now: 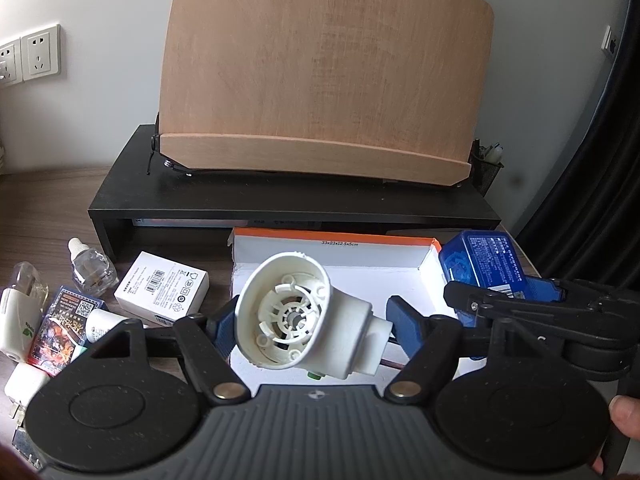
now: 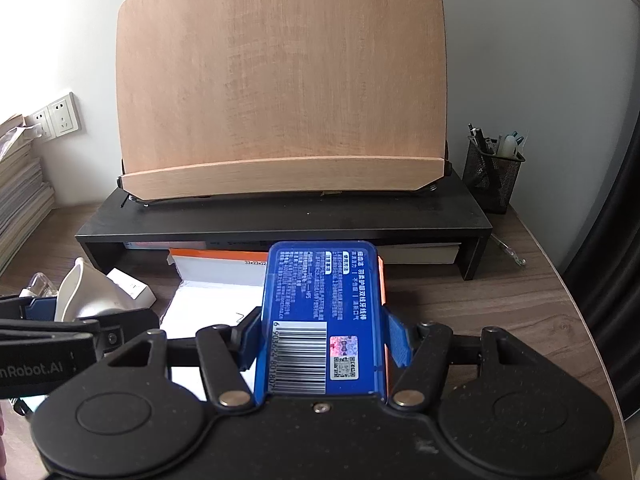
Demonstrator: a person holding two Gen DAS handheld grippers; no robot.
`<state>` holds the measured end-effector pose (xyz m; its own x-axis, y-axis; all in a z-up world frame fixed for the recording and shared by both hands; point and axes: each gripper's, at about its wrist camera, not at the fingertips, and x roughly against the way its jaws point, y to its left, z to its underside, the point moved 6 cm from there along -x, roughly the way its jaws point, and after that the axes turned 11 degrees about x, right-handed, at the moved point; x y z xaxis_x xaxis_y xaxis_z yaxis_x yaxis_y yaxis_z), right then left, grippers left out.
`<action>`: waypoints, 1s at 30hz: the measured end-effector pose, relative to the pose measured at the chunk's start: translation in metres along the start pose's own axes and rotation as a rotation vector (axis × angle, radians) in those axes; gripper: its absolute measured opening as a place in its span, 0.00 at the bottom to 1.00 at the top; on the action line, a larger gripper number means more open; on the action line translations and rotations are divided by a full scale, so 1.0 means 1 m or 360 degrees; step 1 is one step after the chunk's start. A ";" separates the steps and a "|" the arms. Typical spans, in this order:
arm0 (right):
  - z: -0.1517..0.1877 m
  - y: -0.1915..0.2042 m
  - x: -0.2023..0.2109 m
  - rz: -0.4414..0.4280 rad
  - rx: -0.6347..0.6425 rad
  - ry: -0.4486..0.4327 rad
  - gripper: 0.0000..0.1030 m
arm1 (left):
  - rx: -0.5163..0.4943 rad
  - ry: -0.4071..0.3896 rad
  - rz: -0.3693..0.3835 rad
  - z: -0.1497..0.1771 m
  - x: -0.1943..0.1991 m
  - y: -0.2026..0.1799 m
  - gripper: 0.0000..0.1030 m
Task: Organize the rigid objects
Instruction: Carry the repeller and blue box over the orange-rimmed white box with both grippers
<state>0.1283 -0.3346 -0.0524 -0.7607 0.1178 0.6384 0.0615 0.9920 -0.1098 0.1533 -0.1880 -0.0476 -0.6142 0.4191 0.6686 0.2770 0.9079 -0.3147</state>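
Observation:
My left gripper (image 1: 310,326) is shut on a white plastic plug-in device (image 1: 296,316) with a round hollow cup end, held above the open white cardboard box (image 1: 360,280) with orange edges. My right gripper (image 2: 324,336) is shut on a blue plastic case (image 2: 320,312) with white text and a barcode, held over the box's right side (image 2: 216,292). The blue case also shows in the left wrist view (image 1: 480,264), and the white device in the right wrist view (image 2: 86,296). Each gripper shows at the edge of the other's view.
A black desk riser (image 1: 292,200) carries a wooden book stand (image 1: 320,72) behind the box. Left of the box lie a white carton (image 1: 162,288), a clear bottle (image 1: 90,270), a card pack (image 1: 64,324) and white plugs (image 1: 16,320). A mesh pen holder (image 2: 492,176) stands right.

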 end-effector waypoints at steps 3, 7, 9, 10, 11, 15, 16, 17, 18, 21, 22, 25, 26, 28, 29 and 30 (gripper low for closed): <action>-0.002 0.000 -0.004 -0.0006 0.0007 0.0007 0.72 | 0.0000 0.0002 -0.0001 0.000 -0.002 -0.001 0.74; -0.004 0.001 -0.008 -0.0012 0.0008 0.0016 0.72 | -0.0006 0.0011 -0.0008 0.000 -0.005 -0.001 0.74; -0.004 0.001 -0.011 -0.0014 0.0012 0.0020 0.72 | 0.0003 0.0019 -0.0012 0.000 -0.007 0.000 0.74; -0.005 0.001 -0.012 -0.0016 0.0013 0.0023 0.72 | 0.0003 0.0019 -0.0016 0.000 -0.008 0.000 0.74; -0.005 0.001 -0.013 -0.0016 0.0014 0.0025 0.72 | 0.0003 0.0020 -0.0017 0.000 -0.008 0.000 0.74; -0.006 0.001 -0.018 -0.0018 0.0016 0.0036 0.72 | 0.0004 0.0026 -0.0022 -0.001 -0.011 0.000 0.74; -0.007 0.001 -0.019 -0.0022 0.0017 0.0038 0.72 | 0.0003 0.0027 -0.0023 -0.001 -0.012 0.000 0.74; -0.007 0.001 -0.020 -0.0023 0.0018 0.0040 0.72 | 0.0003 0.0028 -0.0027 -0.001 -0.012 0.000 0.74; -0.007 0.001 -0.021 -0.0023 0.0021 0.0041 0.72 | 0.0004 0.0030 -0.0028 -0.001 -0.013 0.000 0.74; -0.008 0.001 -0.024 -0.0027 0.0024 0.0052 0.72 | 0.0004 0.0033 -0.0029 -0.001 -0.015 0.000 0.74; -0.008 0.000 -0.025 -0.0029 0.0023 0.0055 0.72 | 0.0004 0.0034 -0.0030 -0.002 -0.015 0.000 0.74; -0.009 0.000 -0.028 -0.0031 0.0024 0.0064 0.72 | 0.0004 0.0045 -0.0030 -0.002 -0.017 -0.001 0.74; -0.009 0.000 -0.028 -0.0030 0.0027 0.0065 0.72 | 0.0007 0.0047 -0.0031 -0.002 -0.017 -0.001 0.74; -0.010 0.000 -0.031 -0.0033 0.0029 0.0070 0.72 | 0.0012 0.0050 -0.0030 -0.002 -0.018 -0.001 0.74; -0.010 0.000 -0.032 -0.0037 0.0029 0.0071 0.72 | 0.0015 0.0050 -0.0033 -0.003 -0.018 -0.001 0.74; -0.010 0.000 -0.033 -0.0038 0.0031 0.0075 0.72 | 0.0016 0.0052 -0.0033 -0.003 -0.018 -0.001 0.74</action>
<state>0.1601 -0.3380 -0.0656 -0.7305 0.0964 0.6761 0.0305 0.9936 -0.1087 0.1666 -0.1963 -0.0576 -0.5952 0.4004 0.6967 0.2568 0.9163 -0.3072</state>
